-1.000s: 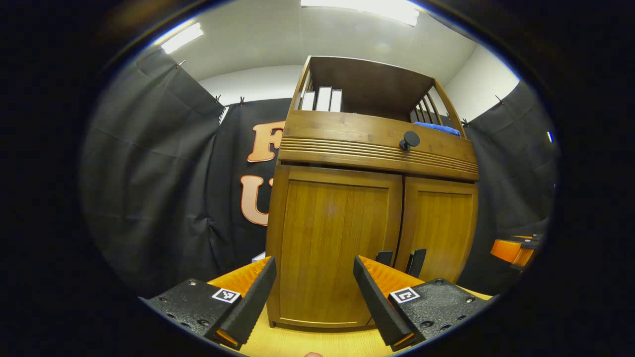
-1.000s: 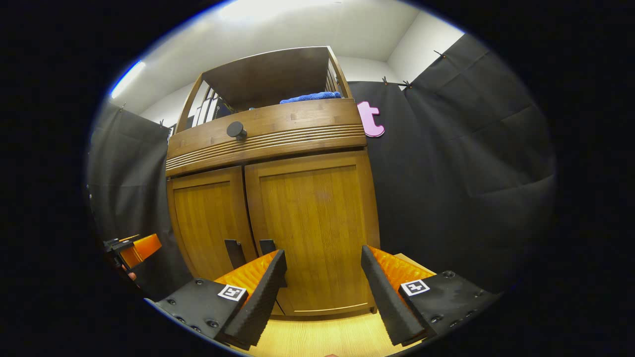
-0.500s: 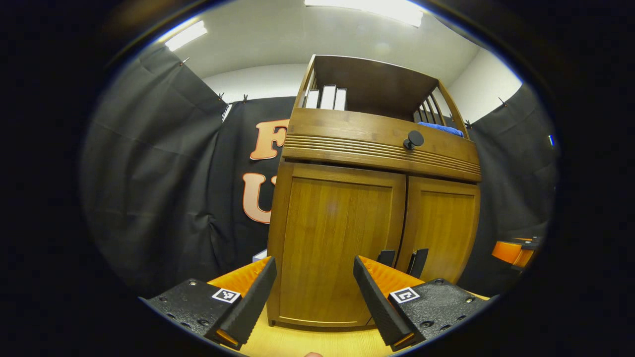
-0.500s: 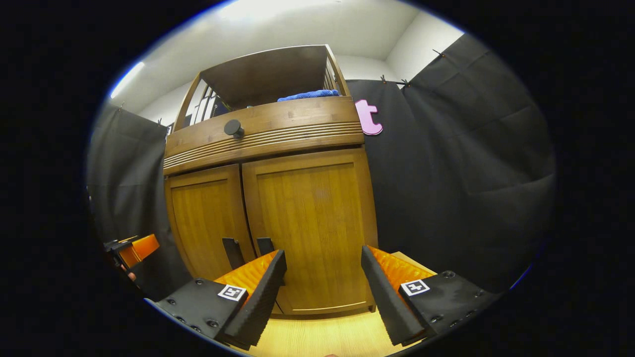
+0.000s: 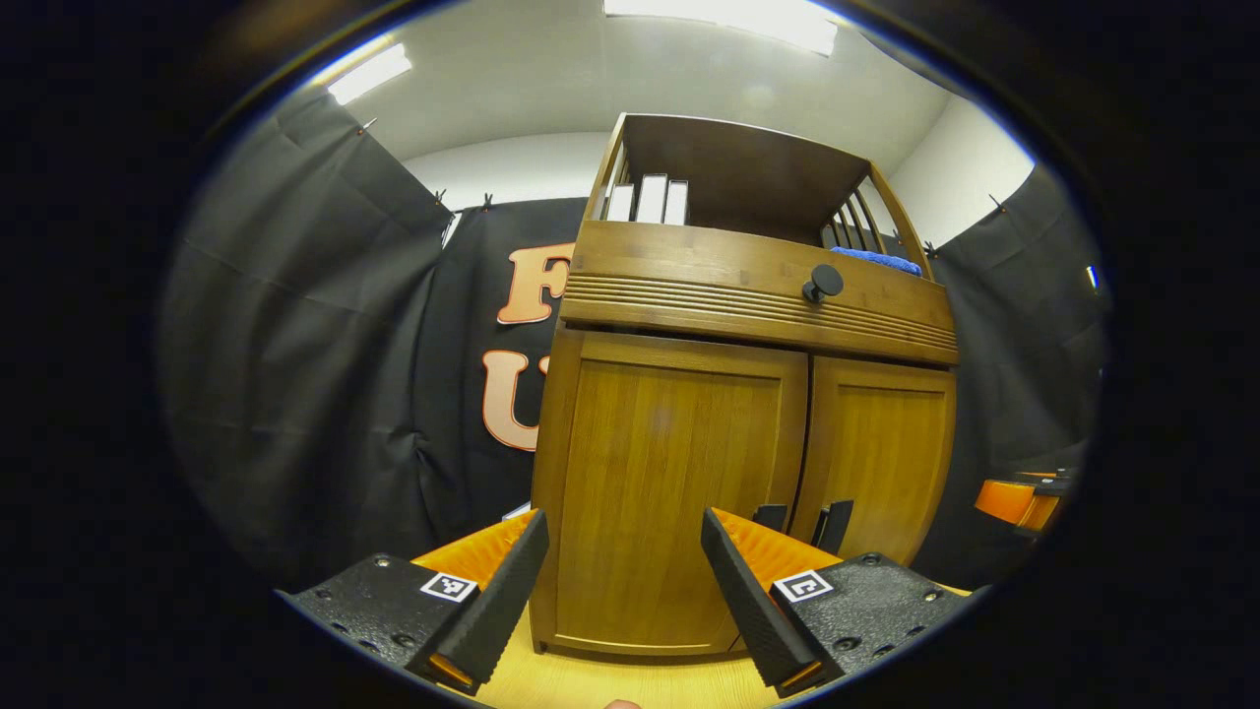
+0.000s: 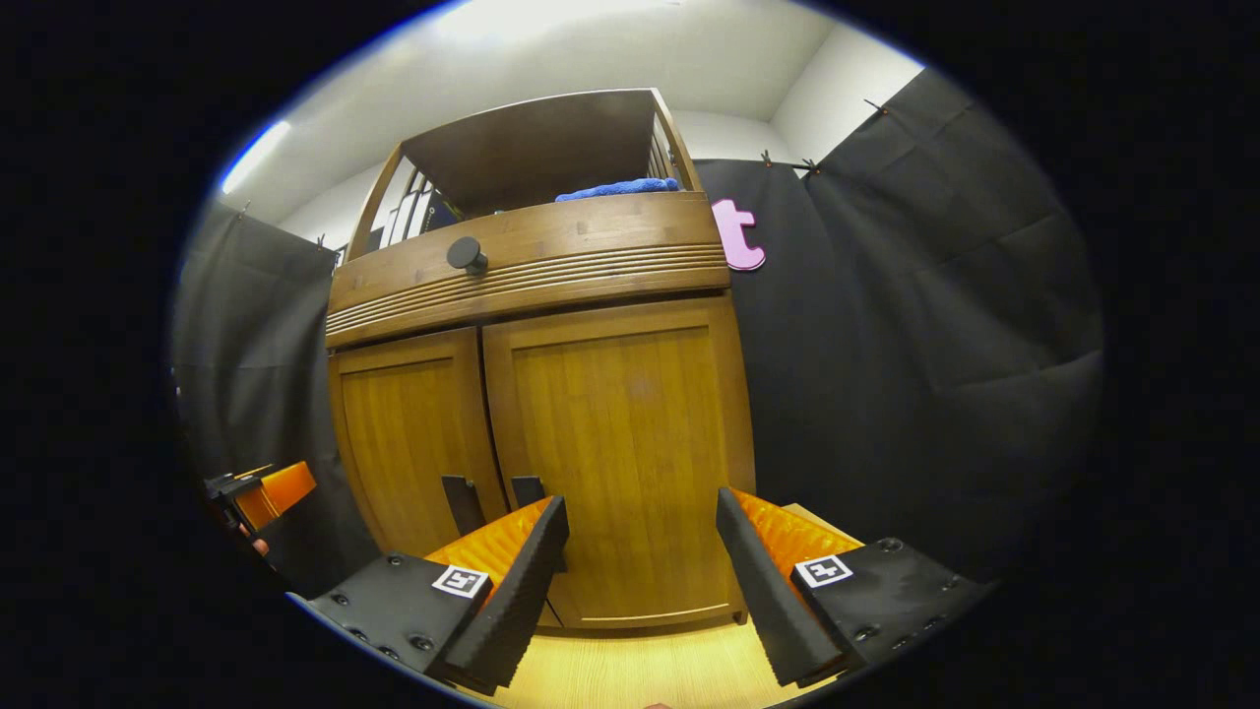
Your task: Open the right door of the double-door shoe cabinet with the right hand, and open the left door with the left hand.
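Cabinet (image 5: pixel 679 473) doors closed, blue cloth (image 6: pixel 615 187) on shelf; both tongs (image 5: pixel 620 591) (image 6: pixel 640 581) spread.

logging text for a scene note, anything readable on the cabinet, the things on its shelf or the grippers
Cabinet: no words, numbers or brand marks on its front.
White books on the top shelf: spines look blank, but they are too small to be sure.
Left gripper and right gripper: each finger carries a square black-and-white marker, which is a pattern and not readable text.
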Tool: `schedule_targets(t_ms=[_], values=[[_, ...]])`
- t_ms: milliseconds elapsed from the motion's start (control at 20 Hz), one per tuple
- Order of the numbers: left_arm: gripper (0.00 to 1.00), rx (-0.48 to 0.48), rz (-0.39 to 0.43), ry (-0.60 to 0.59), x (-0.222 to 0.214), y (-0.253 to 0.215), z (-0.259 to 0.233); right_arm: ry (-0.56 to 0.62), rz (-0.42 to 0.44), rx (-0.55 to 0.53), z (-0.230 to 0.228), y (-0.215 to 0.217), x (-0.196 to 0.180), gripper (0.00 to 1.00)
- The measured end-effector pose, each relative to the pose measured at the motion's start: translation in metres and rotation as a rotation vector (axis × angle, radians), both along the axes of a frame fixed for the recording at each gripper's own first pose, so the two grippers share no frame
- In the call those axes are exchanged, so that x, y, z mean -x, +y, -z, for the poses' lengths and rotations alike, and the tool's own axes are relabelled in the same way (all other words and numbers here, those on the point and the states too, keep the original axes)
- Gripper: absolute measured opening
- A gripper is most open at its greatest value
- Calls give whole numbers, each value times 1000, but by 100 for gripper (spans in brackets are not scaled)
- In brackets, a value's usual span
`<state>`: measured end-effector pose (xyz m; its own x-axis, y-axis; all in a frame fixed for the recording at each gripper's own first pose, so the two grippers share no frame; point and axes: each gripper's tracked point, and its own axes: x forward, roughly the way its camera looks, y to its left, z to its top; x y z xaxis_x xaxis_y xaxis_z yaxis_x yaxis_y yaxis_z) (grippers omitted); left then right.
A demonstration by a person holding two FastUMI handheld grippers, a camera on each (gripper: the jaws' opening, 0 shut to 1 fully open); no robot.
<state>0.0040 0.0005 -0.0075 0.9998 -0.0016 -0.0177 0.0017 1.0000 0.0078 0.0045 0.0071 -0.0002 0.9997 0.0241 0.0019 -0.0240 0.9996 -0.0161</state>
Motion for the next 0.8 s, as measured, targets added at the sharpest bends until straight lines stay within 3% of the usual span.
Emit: schedule_targets(t_ms=[100, 150, 350, 400, 450, 500, 550, 600, 650, 700, 750, 800], values=[[92, -5, -1, 0, -1, 0, -1, -1, -22, 8, -2, 9, -7, 89], [92, -9, -1, -1, -1, 0, -1, 0, -32, 10, -2, 15, -13, 98], [92, -16, -2, -4, 2, 6, -3, -6, -101, 32, 1, 50, -43, 98], [92, -17, -7, -3, 3, 8, -3, 7, -118, 35, 7, 58, -51, 89], [92, -17, -12, -1, 6, 10, -3, 18, -132, 37, 12, 66, -58, 89], [95, -18, -18, 1, 7, 13, -3, 25, -145, 38, 16, 75, -67, 98], [92, -21, -25, 3, 10, 17, -3, 29, -152, 44, 20, 80, -74, 100], [92, -24, -31, 3, 12, 21, -3, 27, -156, 53, 24, 85, -83, 98], [92, -29, -38, 4, 15, 26, -2, 31, -153, 67, 28, 87, -92, 89], [92, -35, -45, 6, 16, 29, -2, 38, -148, 80, 37, 87, -104, 89], [92, -38, -53, 6, 18, 33, -2, 43, -146, 85, 44, 90, -113, 98], [92, -39, -62, 4, 21, 35, -3, 52, -143, 86, 50, 91, -120, 100]])
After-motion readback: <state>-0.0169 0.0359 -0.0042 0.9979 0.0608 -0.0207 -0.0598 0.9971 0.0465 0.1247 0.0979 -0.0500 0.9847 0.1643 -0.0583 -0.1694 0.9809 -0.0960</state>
